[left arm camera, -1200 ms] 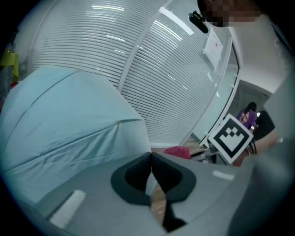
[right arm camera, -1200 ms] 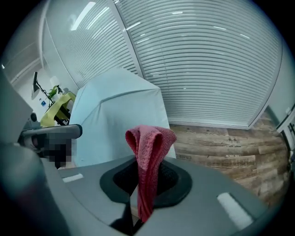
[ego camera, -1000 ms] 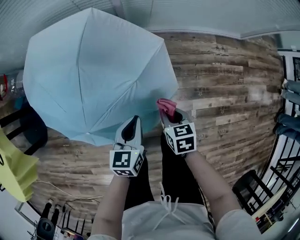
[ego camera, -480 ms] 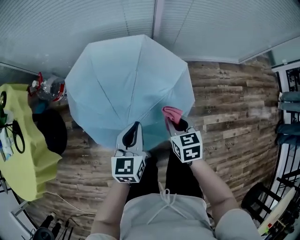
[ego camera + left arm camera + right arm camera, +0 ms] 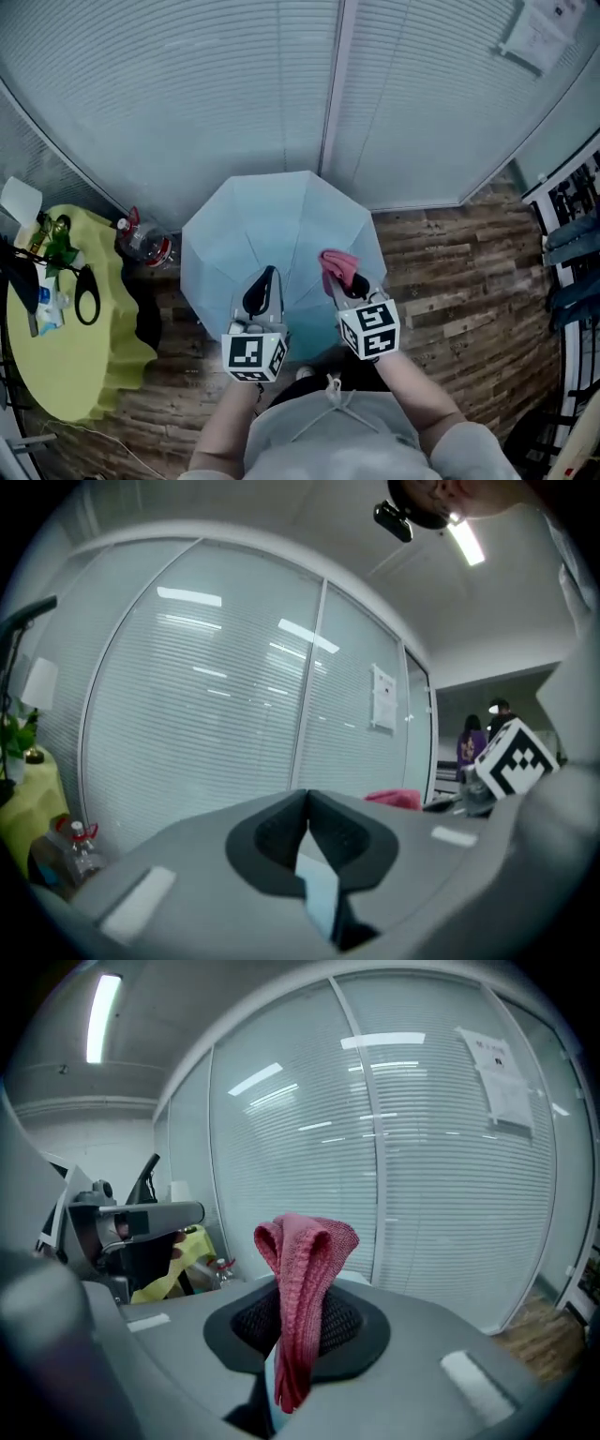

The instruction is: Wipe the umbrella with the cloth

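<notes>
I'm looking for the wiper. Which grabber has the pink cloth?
The right gripper: pink cloth pinched in its fingers. The left gripper has no cloth.

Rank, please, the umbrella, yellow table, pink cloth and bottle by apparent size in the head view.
1. umbrella
2. yellow table, slightly smaller
3. bottle and pink cloth: too alike to rank, and the cloth is nearer the camera.

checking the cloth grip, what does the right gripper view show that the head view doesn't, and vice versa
Only the right gripper view: its fingers shut on the folded pink cloth, and a ceiling light. Only the head view: the whole open light blue umbrella and black scissors. Both: the pink cloth, the blinds, the yellow table cover, the left gripper.
</notes>
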The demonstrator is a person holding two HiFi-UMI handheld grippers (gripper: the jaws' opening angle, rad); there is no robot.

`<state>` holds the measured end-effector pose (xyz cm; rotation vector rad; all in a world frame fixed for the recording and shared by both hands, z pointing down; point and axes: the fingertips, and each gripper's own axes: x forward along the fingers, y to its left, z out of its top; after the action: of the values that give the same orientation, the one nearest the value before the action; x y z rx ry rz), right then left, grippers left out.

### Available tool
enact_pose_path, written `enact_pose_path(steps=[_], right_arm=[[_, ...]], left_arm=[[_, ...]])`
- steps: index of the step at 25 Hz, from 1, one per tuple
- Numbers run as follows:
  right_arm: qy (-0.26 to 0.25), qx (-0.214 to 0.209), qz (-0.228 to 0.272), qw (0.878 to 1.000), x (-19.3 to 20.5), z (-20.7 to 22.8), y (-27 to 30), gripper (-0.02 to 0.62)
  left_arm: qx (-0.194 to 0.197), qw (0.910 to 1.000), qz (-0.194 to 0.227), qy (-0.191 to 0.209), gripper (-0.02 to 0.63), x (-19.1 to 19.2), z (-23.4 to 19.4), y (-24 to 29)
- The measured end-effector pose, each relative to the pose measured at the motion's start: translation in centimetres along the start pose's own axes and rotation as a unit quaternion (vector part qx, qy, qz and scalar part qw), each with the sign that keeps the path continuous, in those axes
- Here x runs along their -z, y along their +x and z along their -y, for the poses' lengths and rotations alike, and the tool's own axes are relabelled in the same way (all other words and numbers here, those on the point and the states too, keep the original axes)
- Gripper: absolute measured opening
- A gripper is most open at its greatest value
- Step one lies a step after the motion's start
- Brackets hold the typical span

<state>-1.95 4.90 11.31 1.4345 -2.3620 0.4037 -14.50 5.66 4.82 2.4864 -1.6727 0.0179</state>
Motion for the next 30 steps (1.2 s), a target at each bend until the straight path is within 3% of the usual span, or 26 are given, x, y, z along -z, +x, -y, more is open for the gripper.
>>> enact_pose_path(steps=[4,10,22,30], right_arm=[[0.014,-0.019,0.045,0.999,-4.0,-2.0,-3.9,0.054],[0.002,-0.014,0.075,0.997,-7.3,-2.4,-7.0,0.054],[-0.003,0.017,0.079,0.997,-8.3,-0.8,-10.0,0.052],[-0.017,0.017,0.082,0.996,-8.4,-1.4,-10.3,0.052]], left_arm=[[0.004,0.9991,0.04,0.017,0.006,-5.6,0.8,-2.9],[0.007,0.9977,0.063,0.025,0.006,-9.5,1.7,-4.8],[0.025,0.998,0.058,0.001,0.006,-9.9,4.2,-5.1],[0.035,0.9987,0.034,0.014,0.006,-8.4,5.2,-4.5]])
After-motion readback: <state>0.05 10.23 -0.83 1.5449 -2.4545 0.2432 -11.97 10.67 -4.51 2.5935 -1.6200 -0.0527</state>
